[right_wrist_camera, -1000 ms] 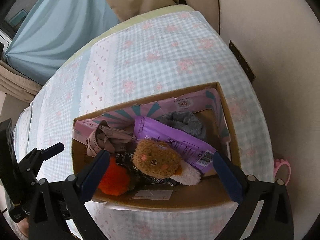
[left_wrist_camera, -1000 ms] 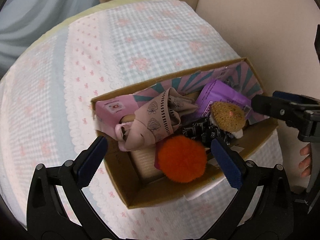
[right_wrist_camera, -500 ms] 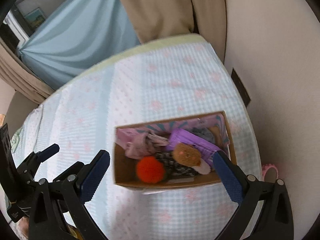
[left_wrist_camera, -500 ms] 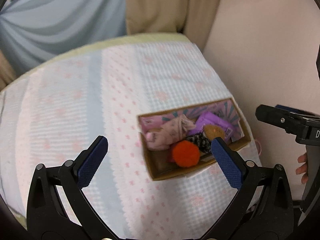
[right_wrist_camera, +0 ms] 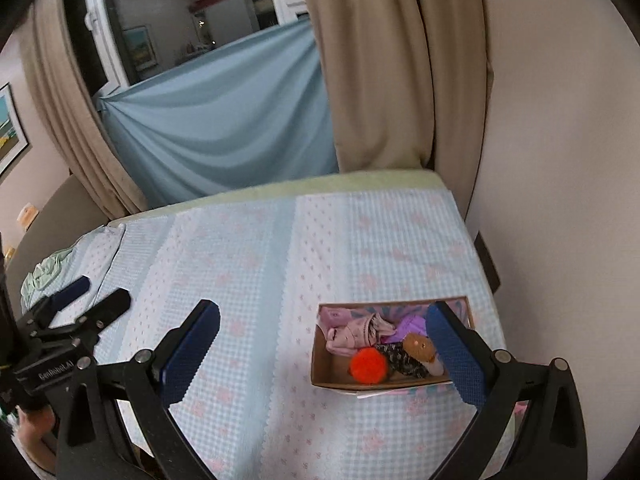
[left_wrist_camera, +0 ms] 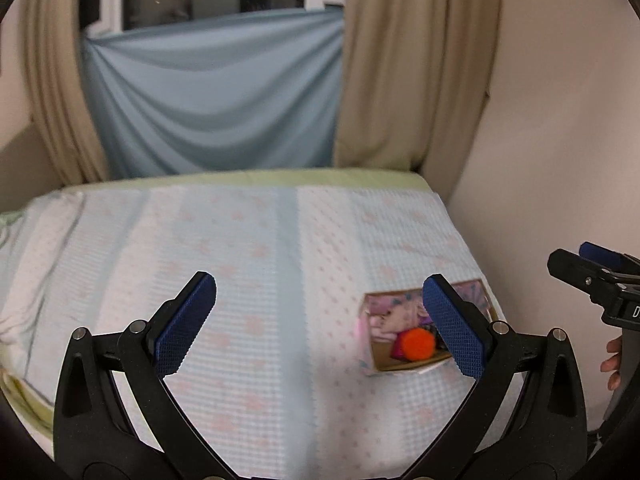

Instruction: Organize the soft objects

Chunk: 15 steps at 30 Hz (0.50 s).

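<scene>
Bed [right_wrist_camera: 256, 264]: pale blue and pink gingham cover, against the wall.
Room: beige curtains [right_wrist_camera: 372, 60], blue drape [right_wrist_camera: 224, 120] beyond the bed.
Cardboard box [right_wrist_camera: 324, 364]: on the bed, near the wall-side edge.
Contents: orange pompom [right_wrist_camera: 368, 365], brown plush [right_wrist_camera: 418, 347], pink cloth [right_wrist_camera: 348, 334].
Left claw [left_wrist_camera: 320, 324]: raised above the bed, spread, empty.
Right claw [right_wrist_camera: 324, 356]: raised near the box, spread, empty.

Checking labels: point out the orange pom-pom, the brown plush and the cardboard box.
orange pom-pom [right_wrist_camera: 368, 365], right wrist view, middle of the ball.
brown plush [right_wrist_camera: 418, 346], right wrist view, its round brown face.
cardboard box [right_wrist_camera: 320, 354], right wrist view, inner face of its left wall.
</scene>
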Motion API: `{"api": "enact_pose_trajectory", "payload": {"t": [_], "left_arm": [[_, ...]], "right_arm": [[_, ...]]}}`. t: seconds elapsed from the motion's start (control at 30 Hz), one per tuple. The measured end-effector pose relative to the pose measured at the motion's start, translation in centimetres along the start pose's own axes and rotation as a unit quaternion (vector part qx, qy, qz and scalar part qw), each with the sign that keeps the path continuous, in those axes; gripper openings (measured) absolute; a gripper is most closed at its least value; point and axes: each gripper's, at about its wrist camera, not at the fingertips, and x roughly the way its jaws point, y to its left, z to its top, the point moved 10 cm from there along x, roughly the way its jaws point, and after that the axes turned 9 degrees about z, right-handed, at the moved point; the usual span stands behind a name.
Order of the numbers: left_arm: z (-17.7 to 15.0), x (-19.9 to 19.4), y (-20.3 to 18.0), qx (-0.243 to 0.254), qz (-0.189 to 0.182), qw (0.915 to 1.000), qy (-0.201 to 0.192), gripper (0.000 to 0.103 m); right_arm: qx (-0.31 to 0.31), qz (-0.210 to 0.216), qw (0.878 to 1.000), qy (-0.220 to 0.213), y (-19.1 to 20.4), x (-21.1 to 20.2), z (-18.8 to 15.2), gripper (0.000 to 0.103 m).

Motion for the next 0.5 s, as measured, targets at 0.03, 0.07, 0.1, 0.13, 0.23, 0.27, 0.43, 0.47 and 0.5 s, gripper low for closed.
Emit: {"api": "enact_pose_trajectory", "payload": {"t": [0.03, 0.07, 0.1, 0.13, 0.23, 0.27, 0.43, 0.47, 0.5], "left_arm": [[0.2, -1.0, 1.0, -0.005, 0.005, 0.9999, -0.009, 0.103], [0.2, -1.7, 1.7, -0.009, 0.006, 0.9999, -0.012, 0.103], [0.3, -2.2, 2.4, -0.015, 0.006, 0.9997, -0.016, 0.103], [0.3, -3.0, 3.0, -0.023, 0.003, 0.9995, -0.022, 0.103], [0.2, -4.4, 4.0, -0.034, 0.002, 0.9988, -0.035, 0.103], [0.1, -4.8, 4.1, -0.034, 0.005, 0.9986, -0.041, 0.103], [0.1, -6.3, 4.1, -0.019, 0.014, 0.9976, -0.064, 0.103], [0.2, -6.4, 4.0, -0.015, 0.015, 0.9975, -0.068, 0.103], [0.2, -6.5, 3.9, -0.013, 0.017, 0.9973, -0.07, 0.103]], "right_arm": [[-0.008, -0.003, 1.0, -0.006, 0.7, -0.5, 0.0, 0.102], [-0.015, -0.007, 1.0, -0.01, 1.3, -0.9, 0.0, 0.102], [-0.02, -0.01, 1.0, -0.013, 1.7, -1.1, 0.0, 0.102], [-0.025, -0.014, 0.999, -0.018, 2.1, -1.5, 0.0, 0.102], [-0.033, -0.023, 0.999, -0.03, 2.8, -1.9, -0.2, 0.102], [-0.035, -0.026, 0.998, -0.034, 3.0, -2.1, -0.2, 0.102], [-0.04, -0.035, 0.998, -0.044, 3.7, -2.6, -0.6, 0.102], [-0.04, -0.038, 0.997, -0.045, 3.7, -2.6, -0.6, 0.102], [-0.038, -0.039, 0.997, -0.046, 3.8, -2.7, -0.8, 0.102]]}}
